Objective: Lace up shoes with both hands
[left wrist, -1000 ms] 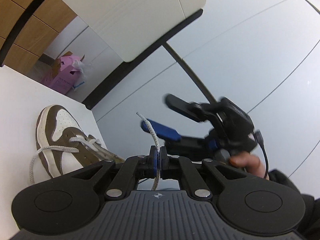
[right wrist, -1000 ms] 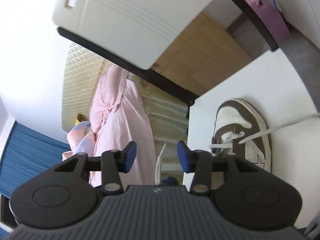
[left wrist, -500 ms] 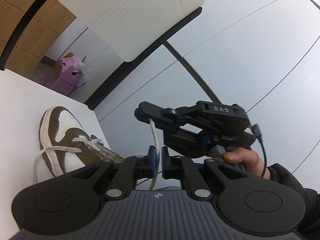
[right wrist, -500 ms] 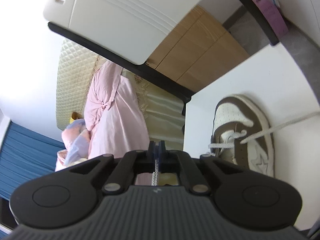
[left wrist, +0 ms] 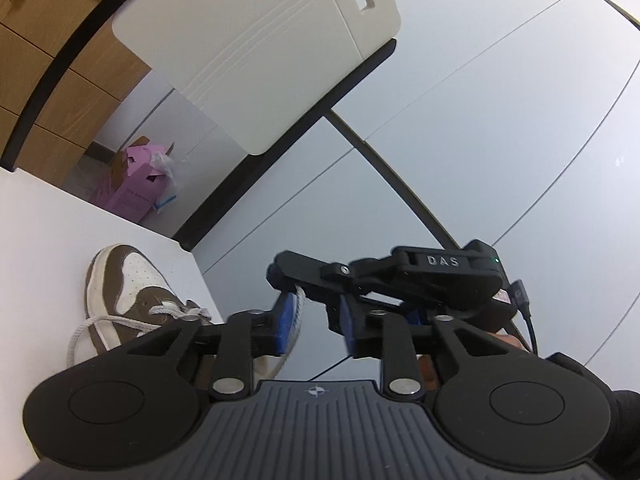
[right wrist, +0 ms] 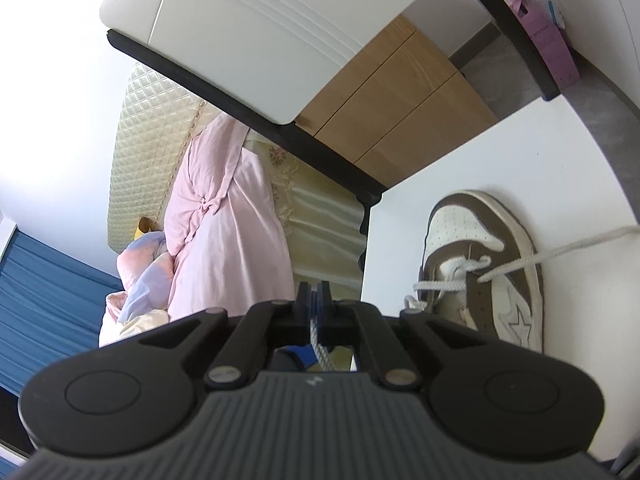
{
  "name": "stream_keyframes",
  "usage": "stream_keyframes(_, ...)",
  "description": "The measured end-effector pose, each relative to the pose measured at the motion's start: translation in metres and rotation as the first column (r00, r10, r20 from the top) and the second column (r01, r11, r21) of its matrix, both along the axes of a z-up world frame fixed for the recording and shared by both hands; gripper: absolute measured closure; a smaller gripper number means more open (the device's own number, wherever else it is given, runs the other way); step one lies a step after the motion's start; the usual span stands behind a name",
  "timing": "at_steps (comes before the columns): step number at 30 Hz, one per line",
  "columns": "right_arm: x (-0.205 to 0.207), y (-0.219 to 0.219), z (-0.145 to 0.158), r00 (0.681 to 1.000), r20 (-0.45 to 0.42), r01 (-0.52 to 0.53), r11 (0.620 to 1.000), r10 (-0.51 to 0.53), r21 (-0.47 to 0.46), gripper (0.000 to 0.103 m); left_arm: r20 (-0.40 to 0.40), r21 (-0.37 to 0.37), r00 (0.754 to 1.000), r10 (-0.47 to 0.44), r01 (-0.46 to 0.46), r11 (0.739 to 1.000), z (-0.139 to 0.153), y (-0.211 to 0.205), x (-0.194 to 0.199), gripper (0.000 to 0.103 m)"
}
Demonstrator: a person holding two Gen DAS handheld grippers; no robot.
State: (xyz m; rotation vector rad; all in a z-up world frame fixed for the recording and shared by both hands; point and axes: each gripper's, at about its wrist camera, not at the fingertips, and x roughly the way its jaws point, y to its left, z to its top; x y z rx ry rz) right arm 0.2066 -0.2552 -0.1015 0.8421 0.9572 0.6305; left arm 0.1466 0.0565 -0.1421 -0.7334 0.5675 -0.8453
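Pinching the lace (right wrist: pixel 319 336) end between closed fingers, the right gripper (right wrist: pixel 317 300) holds it upright; the left gripper (left wrist: pixel 314 322) stands open around the same strand. Beyond, the shoe (right wrist: pixel 486 268) lies on the table (right wrist: pixel 580 152), toe pointing away.

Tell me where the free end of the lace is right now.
The lace end is pinched in the shut right gripper, held off the table edge left of the shoe. In the left wrist view it hangs beside the open left gripper.
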Motion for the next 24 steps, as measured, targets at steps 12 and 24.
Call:
stream_keyframes(12, -0.001, -0.001, -0.001, 1.0, -0.002, -0.008, 1.0, 0.008, 0.013, 0.096, -0.016, 0.038, 1.0, 0.023, -0.023, 0.999, -0.002, 0.001, 0.002, 0.1)
stream_keyframes(24, -0.009, -0.013, 0.0, 0.99, 0.142, 0.046, 0.96, -0.007, -0.278, 0.056, 0.005, 0.09, 0.997, 0.077, -0.078, 0.993, 0.001, 0.007, 0.001, 0.1)
